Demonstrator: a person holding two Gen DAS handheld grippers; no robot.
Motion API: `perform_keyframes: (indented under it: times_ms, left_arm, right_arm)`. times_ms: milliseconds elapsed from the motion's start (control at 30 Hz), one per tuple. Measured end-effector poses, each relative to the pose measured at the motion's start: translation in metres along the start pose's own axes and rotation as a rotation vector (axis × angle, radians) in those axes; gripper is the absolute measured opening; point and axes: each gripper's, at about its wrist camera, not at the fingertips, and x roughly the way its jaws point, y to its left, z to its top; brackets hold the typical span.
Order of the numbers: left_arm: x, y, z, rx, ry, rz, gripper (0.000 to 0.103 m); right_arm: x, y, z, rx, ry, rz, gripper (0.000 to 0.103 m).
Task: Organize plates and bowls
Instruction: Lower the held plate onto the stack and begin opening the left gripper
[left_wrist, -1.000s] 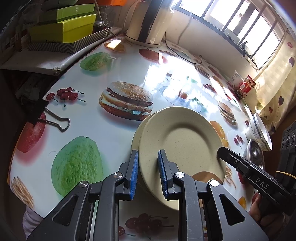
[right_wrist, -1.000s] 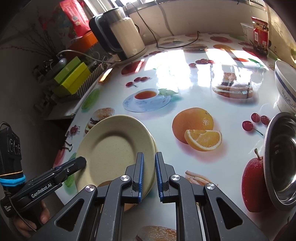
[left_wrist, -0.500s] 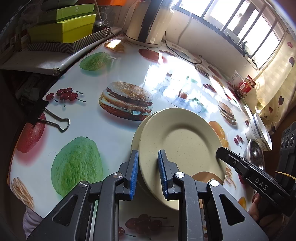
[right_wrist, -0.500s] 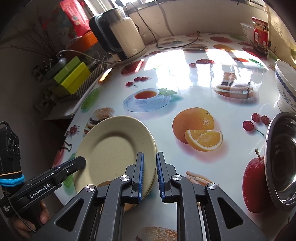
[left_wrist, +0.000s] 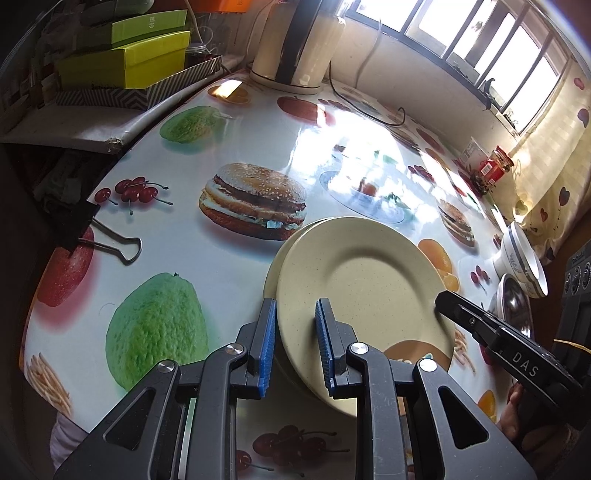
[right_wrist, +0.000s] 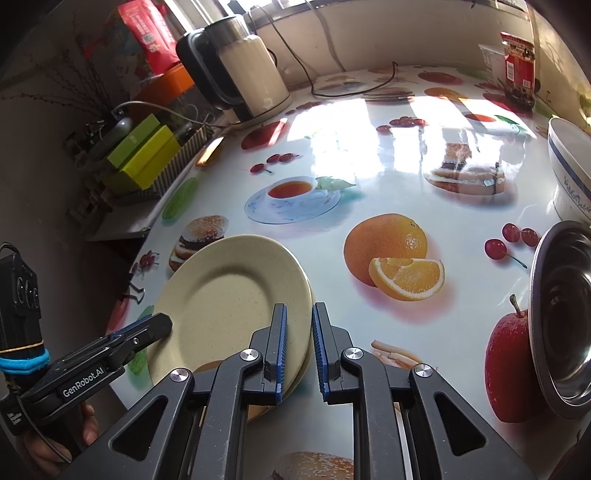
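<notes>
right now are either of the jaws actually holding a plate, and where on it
The left gripper straddles the near rim of the top plate, the right gripper its opposite rim. Both sets of jaws show gaps, so neither is clamped yet.

- The top plate (left_wrist: 364, 280) tilts higher off the lower plate (left_wrist: 273, 273), sliding slightly over it.
- The right hand-held gripper (right_wrist: 298, 354) jaws stand slightly wider apart.

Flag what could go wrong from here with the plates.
1. The top plate sits offset on the lower plate, with the left gripper and right gripper open around opposite rims; a lift might drag or drop one.
2. The steel bowl and white bowl stand nearby; a sideways swing could hit them.
</notes>
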Motion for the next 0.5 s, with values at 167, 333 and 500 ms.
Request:
perform_keyframes:
  times_ms: [167, 333, 500]
  left_arm:
    - [-0.0003, -0.0002, 0.0000, 0.000, -0.002, 0.004, 0.023]
    - [-0.0003, -0.0006, -0.0002, 0.005, 0.000, 0.002, 0.028]
    - [-0.0003, -0.0007, -0.0003, 0.005, 0.001, 0.001, 0.029]
  right_arm:
    - [-0.0003, -0.0003, -0.0004, 0.000, 0.000, 0.001, 0.016]
    - [0.0004, 0.0006, 0.0001, -0.003, 0.000, 0.005, 0.016]
    - [0.0002, 0.0004, 0.0005, -0.004, 0.000, 0.005, 0.016]
